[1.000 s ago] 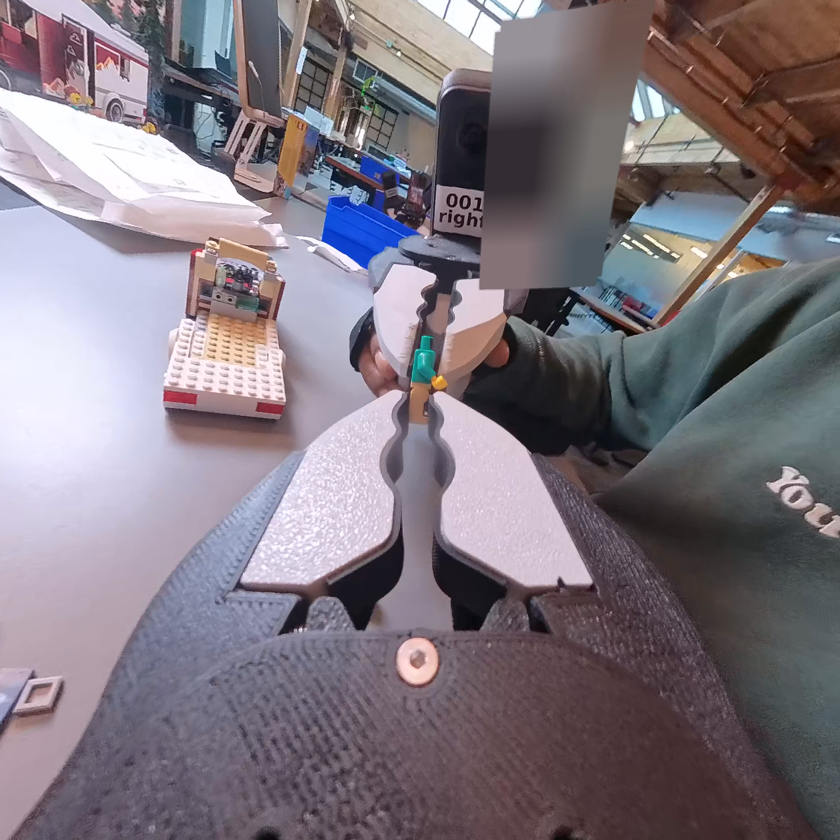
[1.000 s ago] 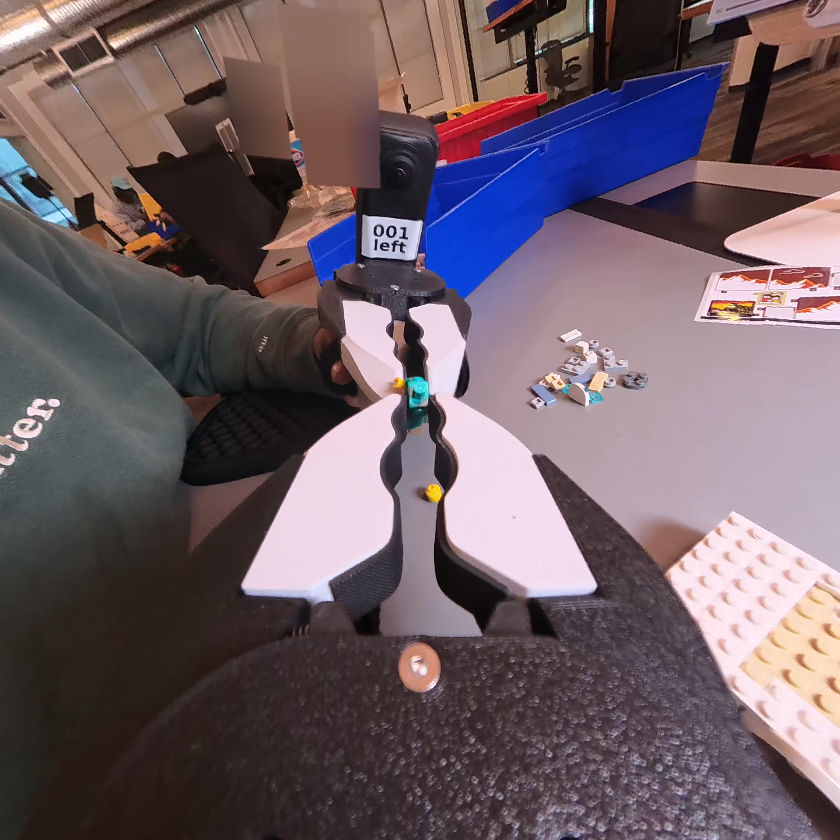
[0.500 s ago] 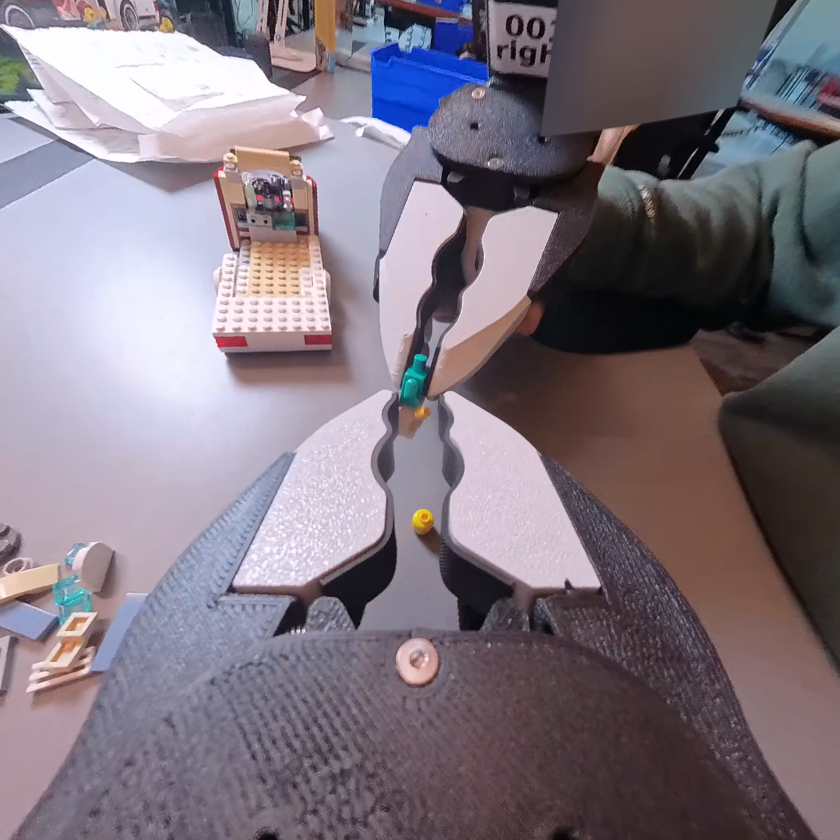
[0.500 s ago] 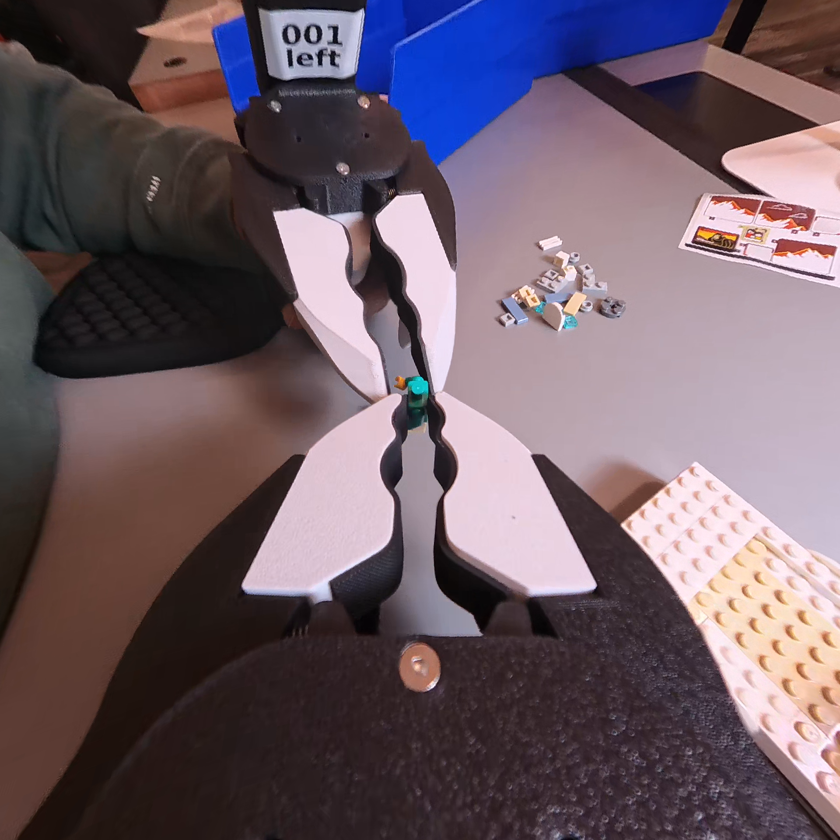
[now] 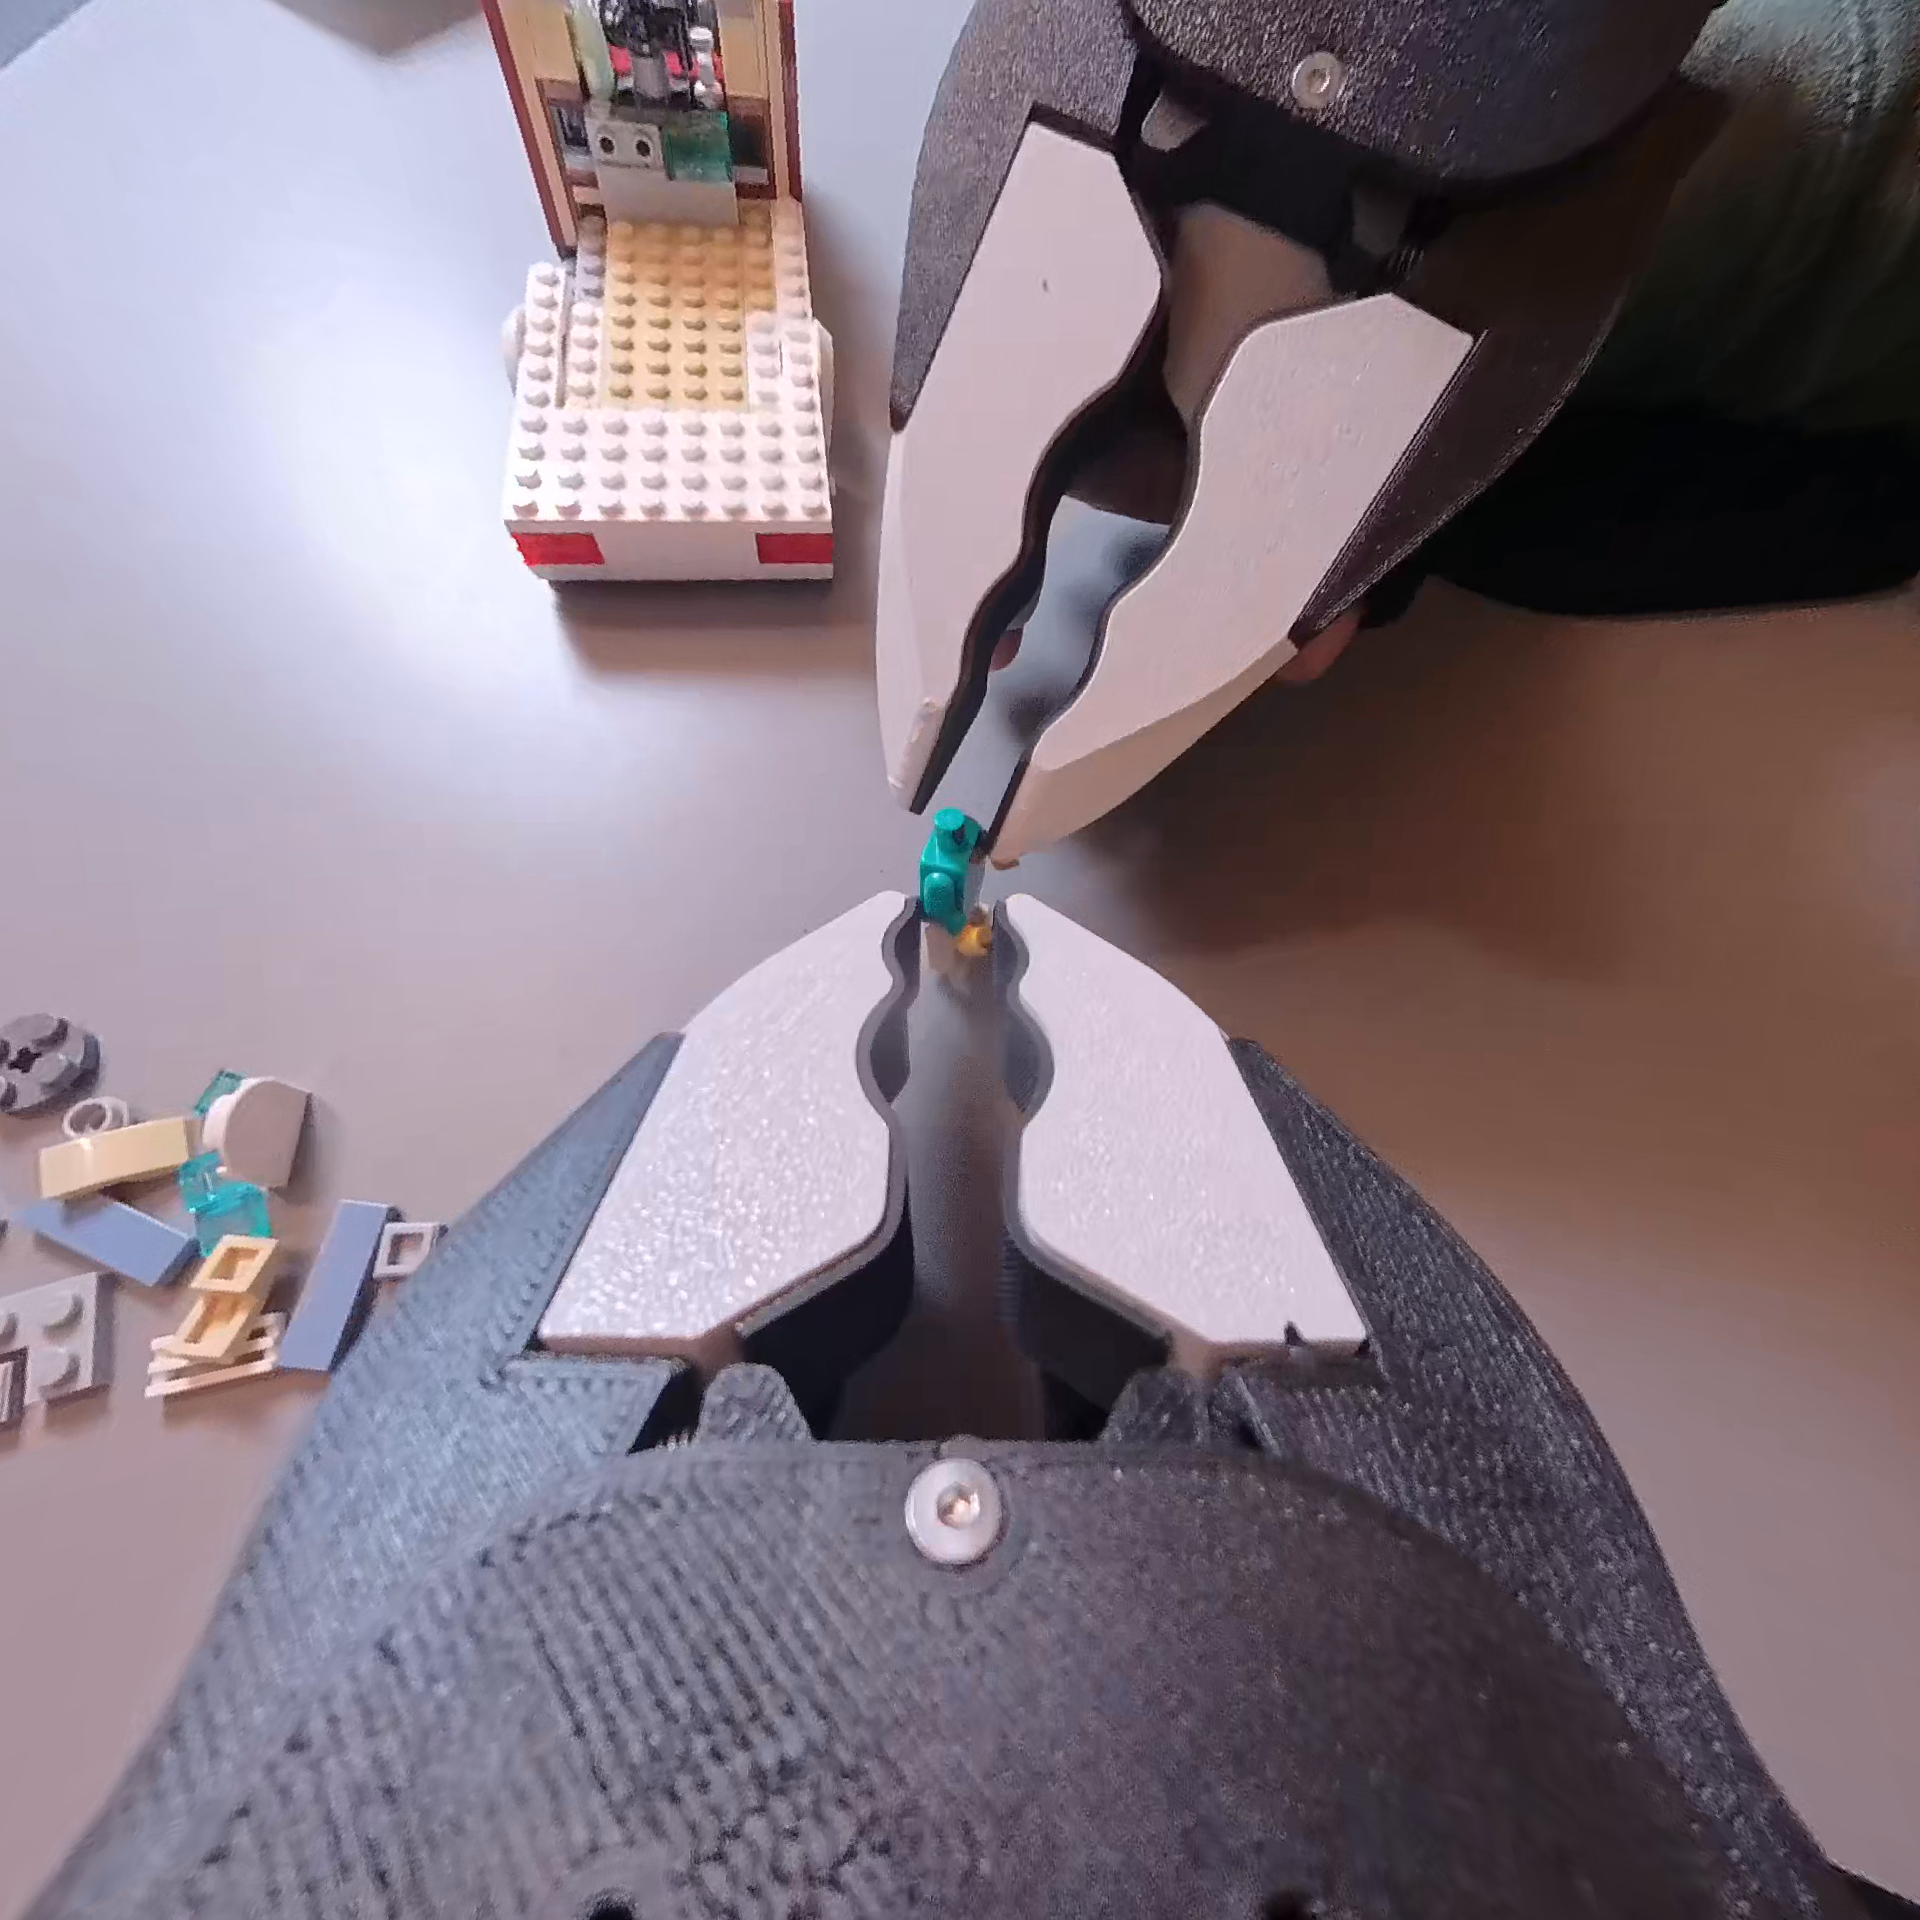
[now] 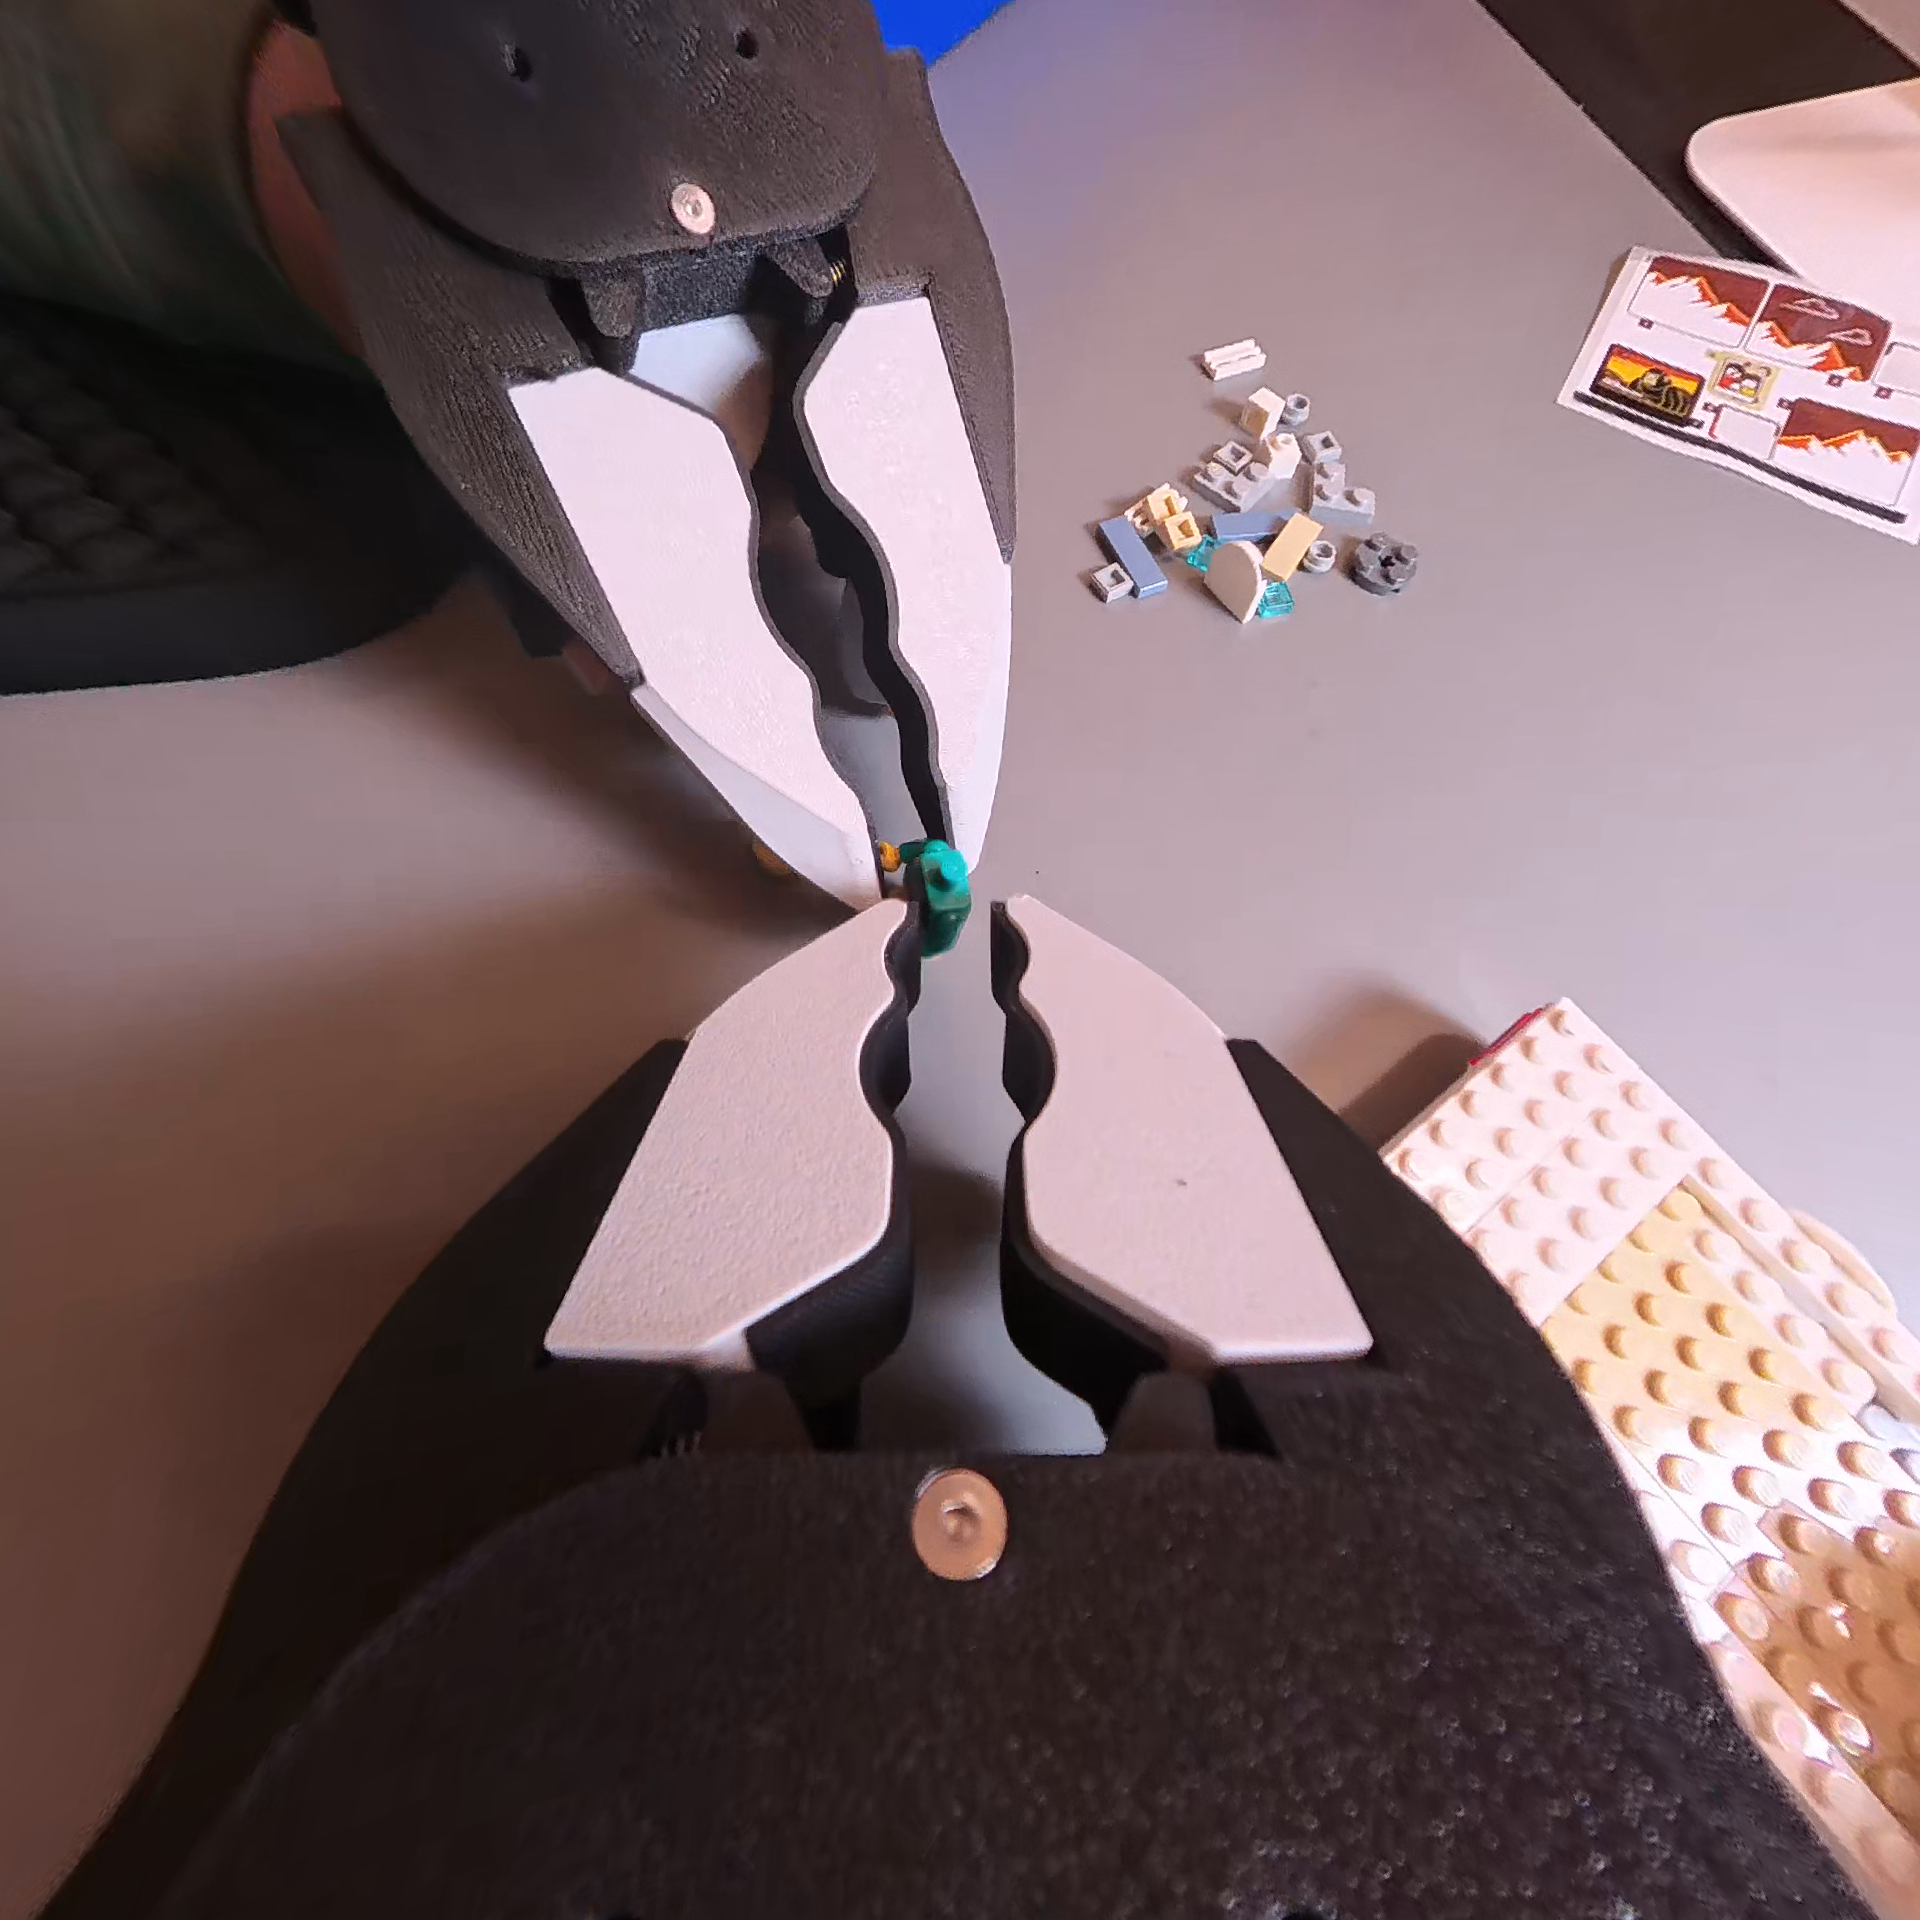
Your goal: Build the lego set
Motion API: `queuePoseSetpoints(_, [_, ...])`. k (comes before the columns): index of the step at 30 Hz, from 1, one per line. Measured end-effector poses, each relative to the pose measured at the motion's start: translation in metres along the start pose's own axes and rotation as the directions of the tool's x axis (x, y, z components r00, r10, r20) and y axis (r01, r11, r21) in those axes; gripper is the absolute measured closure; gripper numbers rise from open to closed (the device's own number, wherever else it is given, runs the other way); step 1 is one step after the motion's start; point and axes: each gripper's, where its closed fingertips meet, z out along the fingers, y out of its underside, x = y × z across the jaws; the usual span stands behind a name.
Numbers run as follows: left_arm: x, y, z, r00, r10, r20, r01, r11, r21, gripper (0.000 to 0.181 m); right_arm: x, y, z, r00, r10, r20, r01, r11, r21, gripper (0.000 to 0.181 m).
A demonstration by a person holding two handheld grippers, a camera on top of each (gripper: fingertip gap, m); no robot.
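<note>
The left gripper (image 5: 958, 914) is pinching the tiny teal minifigure torso (image 5: 948, 871) above the table (image 5: 312, 727), at twelve o'clock, while the right gripper (image 6: 954, 914), fingers slightly spread, is hovering; being light, rigid and slippery, it wants flat-sided holding.

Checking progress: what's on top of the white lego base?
A tan studded plate lies on the white base; at its far end stands a walled section holding grey and green pieces. Behind that wall is hidden.

Grey tabletop (image 6: 1455, 831) bore everything. White rounded object (image 6: 1808, 156) sat at far right corner, partly cut off. Black textured pad (image 6: 156, 499) lay at left edge.
</note>
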Motion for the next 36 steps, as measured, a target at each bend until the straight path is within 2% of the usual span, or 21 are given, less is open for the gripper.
queuePoseSetpoints(8, [-0.002, 0.005, 0.001, 1.0, -0.006, 0.01, 0.006, 0.999, -0.032, 0.168, -0.001, 0.001, 0.001, 1.0, -0.002, 0.004, 0.002, 1.0, -0.005, 0.169])
queuePoseSetpoints(20, [0.0, 0.001, 0.0, 1.0, -0.002, 0.004, 0.002, 1.0, -0.007, 0.162, -0.003, 0.003, 0.001, 1.0, -0.001, 0.015, 0.001, 1.0, -0.01, 0.169])
queuePoseSetpoints(28, [-0.003, -0.017, -0.01, 1.0, 0.004, 0.028, -0.007, 0.995, 0.102, 0.15, -0.002, -0.006, -0.01, 1.0, 0.008, 0.013, -0.009, 0.999, 0.054, 0.157])
queuePoseSetpoints(34, [-0.006, -0.021, -0.014, 0.999, 0.009, 0.053, -0.016, 0.992, 0.129, 0.147, 0.004, -0.013, -0.018, 0.999, 0.033, -0.014, -0.032, 0.994, 0.107, 0.153])
queuePoseSetpoints(36, [-0.011, -0.032, -0.025, 0.995, 0.012, 0.1, -0.032, 0.98, 0.198, 0.149, 0.006, -0.016, -0.022, 0.999, 0.038, -0.03, -0.034, 0.992, 0.124, 0.152])
